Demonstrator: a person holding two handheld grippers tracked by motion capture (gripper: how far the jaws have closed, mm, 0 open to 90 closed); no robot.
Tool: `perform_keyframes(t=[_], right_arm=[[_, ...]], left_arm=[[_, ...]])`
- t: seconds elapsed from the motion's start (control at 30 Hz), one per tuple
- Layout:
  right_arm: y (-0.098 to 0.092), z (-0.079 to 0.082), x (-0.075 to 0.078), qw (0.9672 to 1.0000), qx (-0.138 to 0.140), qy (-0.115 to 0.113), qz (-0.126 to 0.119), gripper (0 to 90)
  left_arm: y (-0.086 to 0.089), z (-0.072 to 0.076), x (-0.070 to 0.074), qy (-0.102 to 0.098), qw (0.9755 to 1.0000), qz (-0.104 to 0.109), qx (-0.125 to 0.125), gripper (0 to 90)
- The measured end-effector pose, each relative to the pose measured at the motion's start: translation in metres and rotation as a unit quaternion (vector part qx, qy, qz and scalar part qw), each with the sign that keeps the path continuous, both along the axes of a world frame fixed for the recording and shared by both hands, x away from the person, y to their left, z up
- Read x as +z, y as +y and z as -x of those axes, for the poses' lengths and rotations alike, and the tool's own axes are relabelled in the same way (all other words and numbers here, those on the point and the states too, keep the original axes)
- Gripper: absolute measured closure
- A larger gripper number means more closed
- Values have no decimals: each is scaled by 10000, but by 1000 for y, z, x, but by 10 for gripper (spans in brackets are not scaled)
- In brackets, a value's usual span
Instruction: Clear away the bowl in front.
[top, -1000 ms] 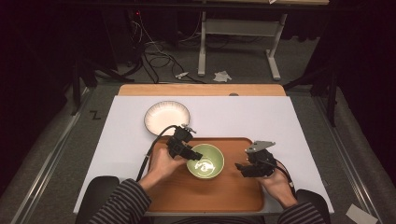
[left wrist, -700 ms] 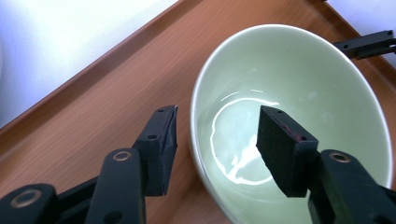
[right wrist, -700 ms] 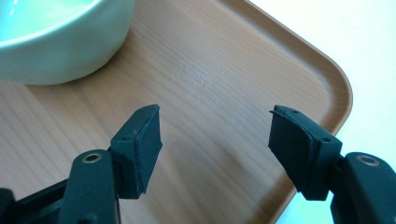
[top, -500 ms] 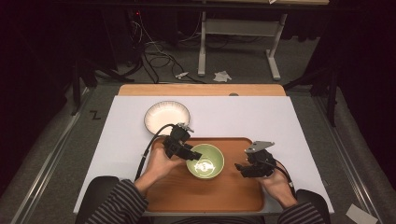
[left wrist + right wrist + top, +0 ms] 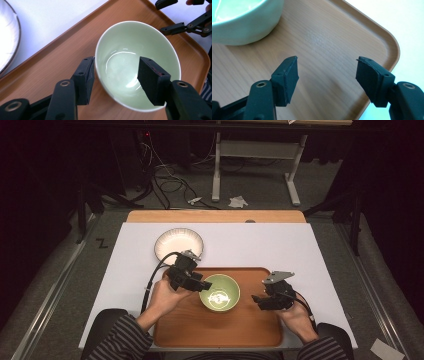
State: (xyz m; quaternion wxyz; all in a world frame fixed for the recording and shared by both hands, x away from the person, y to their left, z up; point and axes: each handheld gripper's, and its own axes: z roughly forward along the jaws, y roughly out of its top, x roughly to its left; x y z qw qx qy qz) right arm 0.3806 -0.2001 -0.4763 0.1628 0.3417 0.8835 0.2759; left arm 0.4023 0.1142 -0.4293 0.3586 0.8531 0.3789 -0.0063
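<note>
The left gripper [image 5: 116,75] has drawn up and back from the green bowl [image 5: 136,58] since a second ago, when it sat lower against the bowl's near rim. Its jaws have just been opening and now stand spread. One pad hangs outside the rim and the other over the hollow, so the wall of the bowl lies between them, but neither pad presses on it. The bowl rests upright on the wooden tray [image 5: 62,57], just ahead of and below those jaws, and in the high view it has not shifted on the tray [image 5: 185,325] across the three moments. That reads as a release: the bowl looks set down and the left hand is clearing away from it. The right gripper [image 5: 327,76] has kept its place, jaws spread wide with nothing but bare tray between them. The bowl [image 5: 242,22] sits beyond its left jaw, well apart from the pads. A white plate [image 5: 178,245] lies on the table past the left gripper [image 5: 197,282], off the tray. It may be the next thing to fetch, though that is only a guess.
</note>
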Motion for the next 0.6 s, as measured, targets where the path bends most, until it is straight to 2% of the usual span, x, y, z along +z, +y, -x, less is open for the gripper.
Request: perform_keyframes(t=[0.6], right_arm=[[0,0,0,10000,-3,53,-41,356]], left_arm=[[34,13,6,4,9993,118,344,475]])
